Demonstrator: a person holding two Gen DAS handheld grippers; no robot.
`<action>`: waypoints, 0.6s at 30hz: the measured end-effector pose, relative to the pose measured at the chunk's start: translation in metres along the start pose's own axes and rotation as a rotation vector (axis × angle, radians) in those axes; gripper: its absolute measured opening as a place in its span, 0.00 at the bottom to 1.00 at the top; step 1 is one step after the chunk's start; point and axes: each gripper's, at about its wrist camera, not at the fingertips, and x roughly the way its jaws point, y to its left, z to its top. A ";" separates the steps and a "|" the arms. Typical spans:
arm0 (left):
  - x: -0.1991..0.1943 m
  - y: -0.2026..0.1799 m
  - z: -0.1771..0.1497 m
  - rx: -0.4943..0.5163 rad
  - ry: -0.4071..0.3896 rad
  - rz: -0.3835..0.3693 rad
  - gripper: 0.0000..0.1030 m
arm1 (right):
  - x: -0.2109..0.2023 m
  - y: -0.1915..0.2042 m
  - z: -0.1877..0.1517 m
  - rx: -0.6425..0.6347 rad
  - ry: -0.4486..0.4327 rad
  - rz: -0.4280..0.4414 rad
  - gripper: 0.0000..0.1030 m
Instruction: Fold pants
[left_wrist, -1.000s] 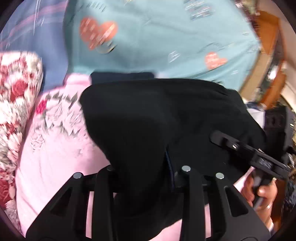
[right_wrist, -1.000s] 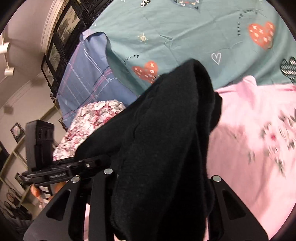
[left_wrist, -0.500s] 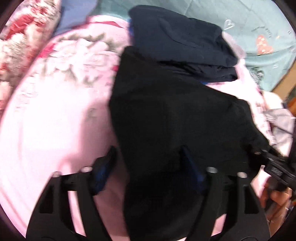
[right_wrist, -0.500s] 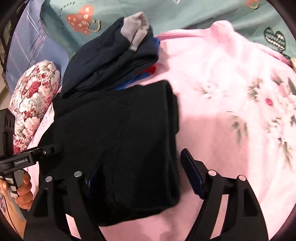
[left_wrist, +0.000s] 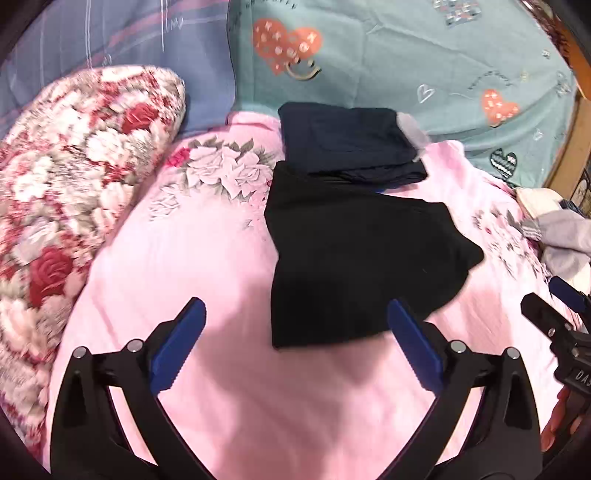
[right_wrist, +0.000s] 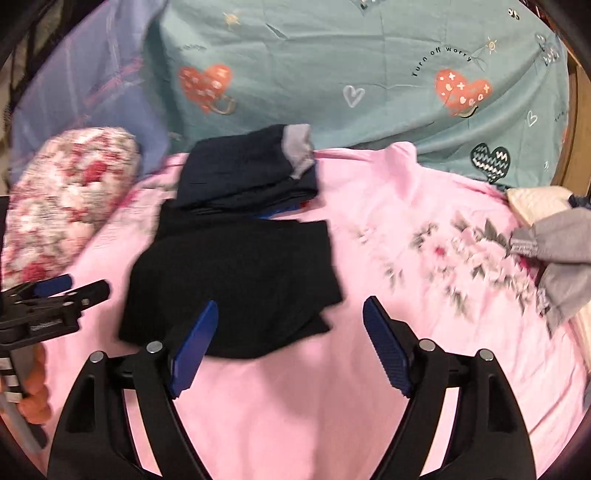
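Observation:
Folded black pants (left_wrist: 354, 254) (right_wrist: 236, 280) lie flat on the pink floral bedsheet (left_wrist: 207, 258) (right_wrist: 406, 236), their far edge against a stack of folded dark navy clothes (left_wrist: 347, 144) (right_wrist: 240, 173). My left gripper (left_wrist: 295, 332) hovers just short of the pants' near edge, its jaws opening wide with nothing pressed between them. My right gripper (right_wrist: 290, 332) is at the near right corner of the pants, jaws opening, its blue pads clear of the cloth. Each gripper shows at the side of the other's view, held by a hand.
A red-and-white floral pillow (left_wrist: 74, 177) (right_wrist: 62, 206) lies at the left. A teal heart-print cover (left_wrist: 406, 62) (right_wrist: 351, 74) and a blue plaid sheet (left_wrist: 110, 37) rise behind. Grey garments (left_wrist: 565, 236) (right_wrist: 557, 254) are piled at the right edge.
Both grippers were shut on the hanging black pants; they lowered the pants onto the sheet, let go and drew back with jaws spread wide.

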 end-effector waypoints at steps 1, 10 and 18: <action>-0.009 -0.003 -0.007 0.010 0.000 0.005 0.98 | -0.009 0.004 -0.005 0.004 -0.004 -0.014 0.94; -0.057 -0.021 -0.050 0.100 0.020 0.002 0.98 | -0.071 0.025 -0.057 0.019 -0.043 -0.050 0.99; -0.076 -0.007 -0.067 0.028 0.016 0.045 0.98 | -0.087 0.032 -0.076 0.028 -0.056 -0.056 0.99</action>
